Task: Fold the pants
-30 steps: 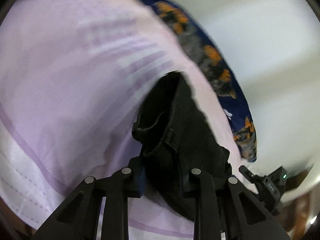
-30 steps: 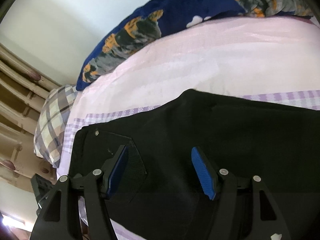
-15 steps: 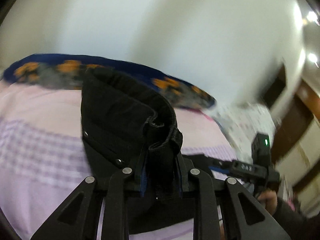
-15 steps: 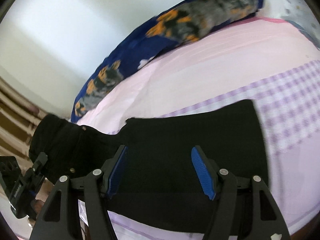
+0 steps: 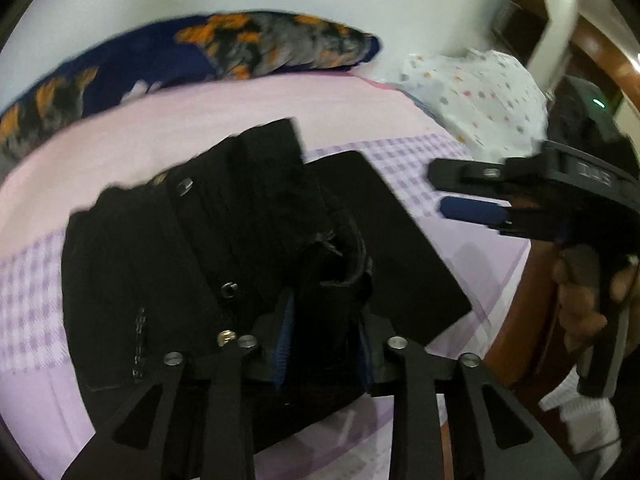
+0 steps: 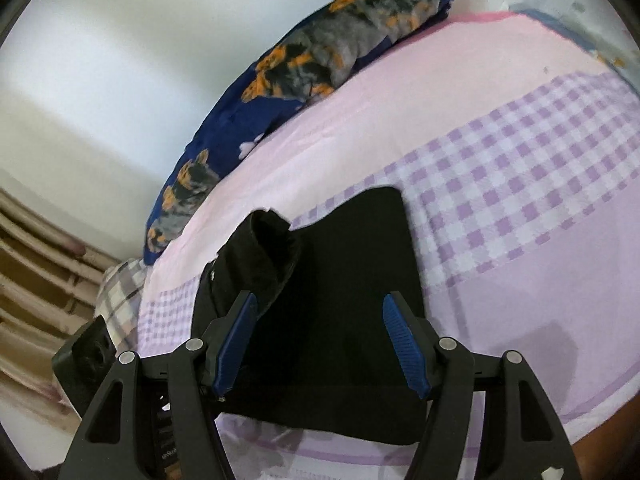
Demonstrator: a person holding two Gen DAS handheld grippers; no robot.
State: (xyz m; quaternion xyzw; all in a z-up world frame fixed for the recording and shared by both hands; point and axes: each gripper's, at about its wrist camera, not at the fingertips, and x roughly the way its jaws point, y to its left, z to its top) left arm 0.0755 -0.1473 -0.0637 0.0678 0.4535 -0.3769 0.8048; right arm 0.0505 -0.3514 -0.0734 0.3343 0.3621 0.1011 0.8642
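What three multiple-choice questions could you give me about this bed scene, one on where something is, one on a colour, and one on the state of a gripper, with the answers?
1. Where does the dark blue blanket lie?
A. Along the far edge of the bed, by the wall
B. On top of the pants
C. On the floor

2. What colour are the pants?
A. Pink
B. Black
C. Blue with orange

3. What is between the fingers of the right gripper?
A. A pillow
B. A bunch of pants fabric
C. Nothing, it stands open over the pants

Answers:
1 A, it runs along the wall past the pink sheet.
2 B, the folded cloth on the sheet is plain black.
3 C, its blue pads stand apart with only flat cloth below; it is the left gripper that has fabric between its opening jaws.
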